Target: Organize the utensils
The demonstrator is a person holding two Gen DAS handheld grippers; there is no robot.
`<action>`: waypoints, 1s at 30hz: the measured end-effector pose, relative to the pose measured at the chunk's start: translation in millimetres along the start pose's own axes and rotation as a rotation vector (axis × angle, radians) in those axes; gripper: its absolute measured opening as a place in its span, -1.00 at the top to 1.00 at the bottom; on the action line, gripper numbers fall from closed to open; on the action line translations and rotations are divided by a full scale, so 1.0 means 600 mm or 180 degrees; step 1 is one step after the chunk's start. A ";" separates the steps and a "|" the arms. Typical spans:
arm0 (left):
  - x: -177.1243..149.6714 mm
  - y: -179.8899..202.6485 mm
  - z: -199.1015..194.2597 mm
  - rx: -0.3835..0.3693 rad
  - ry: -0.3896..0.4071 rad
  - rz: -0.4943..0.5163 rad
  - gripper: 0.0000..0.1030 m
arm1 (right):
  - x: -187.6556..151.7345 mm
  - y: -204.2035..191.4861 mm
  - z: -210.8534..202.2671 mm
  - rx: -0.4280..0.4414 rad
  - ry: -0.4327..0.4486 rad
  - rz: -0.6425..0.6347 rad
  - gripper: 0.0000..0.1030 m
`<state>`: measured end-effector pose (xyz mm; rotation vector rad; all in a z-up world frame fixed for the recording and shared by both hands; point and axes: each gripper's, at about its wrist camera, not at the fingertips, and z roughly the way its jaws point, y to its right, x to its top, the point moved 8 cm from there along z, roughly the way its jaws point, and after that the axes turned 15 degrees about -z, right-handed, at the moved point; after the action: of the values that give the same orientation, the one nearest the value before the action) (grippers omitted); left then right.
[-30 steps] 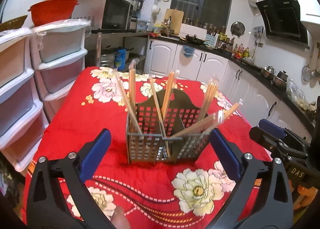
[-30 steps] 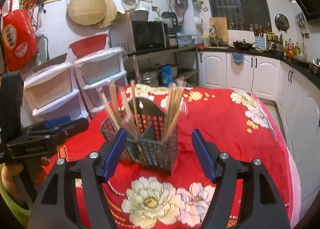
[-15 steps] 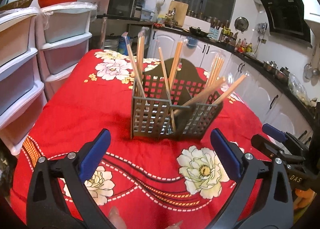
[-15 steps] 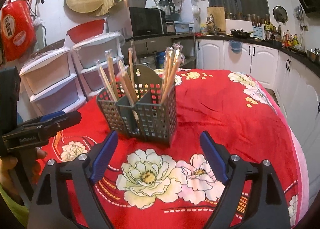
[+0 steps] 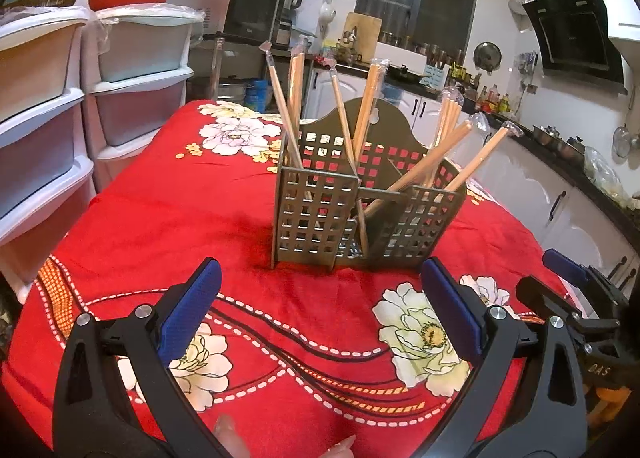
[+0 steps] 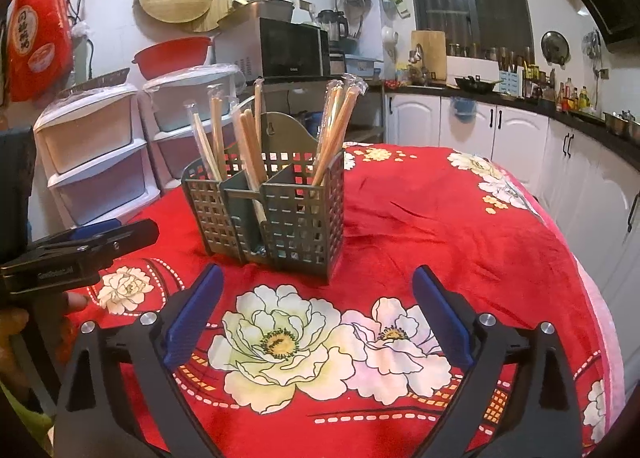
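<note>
The left gripper [image 5: 320, 302] hovers low over the red cloth [image 5: 160, 218], its blue pads [image 5: 192, 310] spread wide and holding nothing. The right gripper [image 6: 316, 310] hangs the same way, jaws wide apart and empty, above the white flowers printed on the cloth.

Straight ahead of both, near but not touching, stands the grey slotted holder [image 5: 360, 214] on the cloth. It has side-by-side compartments and a taller arched back wall. Wrapped chopsticks [image 5: 288, 114] stand in it, their long axes mostly upright. In the left view those in the left compartment lean only slightly, while several [image 5: 472, 162] in the right compartment splay out low toward the right. In the right view one bunch [image 6: 336, 126] stands in the near right compartment and others [image 6: 224, 138] stand further left.

Nothing lies loose on the cloth, so the sorting looks nearly or fully done. If any straightening is left, the splayed sticks lie on the right gripper's side, and it seems the nearer one to reach them from above.
</note>
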<state>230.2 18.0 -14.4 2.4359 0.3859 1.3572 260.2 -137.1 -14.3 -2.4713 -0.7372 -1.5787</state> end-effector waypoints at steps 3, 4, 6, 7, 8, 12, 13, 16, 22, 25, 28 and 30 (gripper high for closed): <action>-0.005 -0.003 0.003 0.0012 0.0050 0.0012 -0.77 | -0.004 -0.002 0.002 -0.0050 0.0064 0.0000 -0.84; -0.005 -0.004 0.003 0.0011 0.0074 0.0018 -0.77 | -0.004 -0.002 0.003 -0.0057 0.0089 0.0015 -0.84; -0.006 -0.006 0.005 0.0015 0.0122 0.0041 -0.77 | -0.006 0.000 0.004 -0.0077 0.0128 0.0050 -0.85; -0.008 -0.007 0.005 0.0011 0.0139 0.0049 -0.77 | -0.007 0.002 0.006 -0.0090 0.0152 0.0070 -0.86; -0.008 -0.008 0.006 0.0006 0.0146 0.0053 -0.77 | -0.010 0.003 0.006 -0.0095 0.0157 0.0078 -0.86; -0.012 -0.010 0.008 -0.0015 0.0194 0.0062 -0.77 | -0.018 0.003 0.014 -0.0127 0.0136 0.0077 -0.86; -0.013 -0.010 0.009 -0.0018 0.0194 0.0064 -0.77 | -0.018 0.002 0.015 -0.0130 0.0127 0.0073 -0.86; -0.017 -0.012 0.014 -0.0007 0.0185 0.0059 -0.77 | -0.021 0.000 0.020 -0.0125 0.0106 0.0064 -0.86; -0.019 -0.017 0.019 0.0013 0.0166 0.0027 -0.77 | -0.024 0.000 0.024 -0.0104 0.0074 0.0082 -0.86; -0.018 -0.019 0.019 0.0016 0.0172 0.0021 -0.77 | -0.025 -0.002 0.024 -0.0105 0.0069 0.0074 -0.86; -0.019 -0.018 0.020 0.0024 0.0170 0.0034 -0.77 | -0.026 -0.001 0.024 -0.0103 0.0070 0.0072 -0.86; -0.019 -0.019 0.019 0.0024 0.0172 0.0035 -0.77 | -0.026 -0.001 0.024 -0.0107 0.0071 0.0076 -0.86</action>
<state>233.3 22.1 -33.6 2.4149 0.3920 1.4314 266.5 -136.9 -34.9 -2.4719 -0.6809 -1.6208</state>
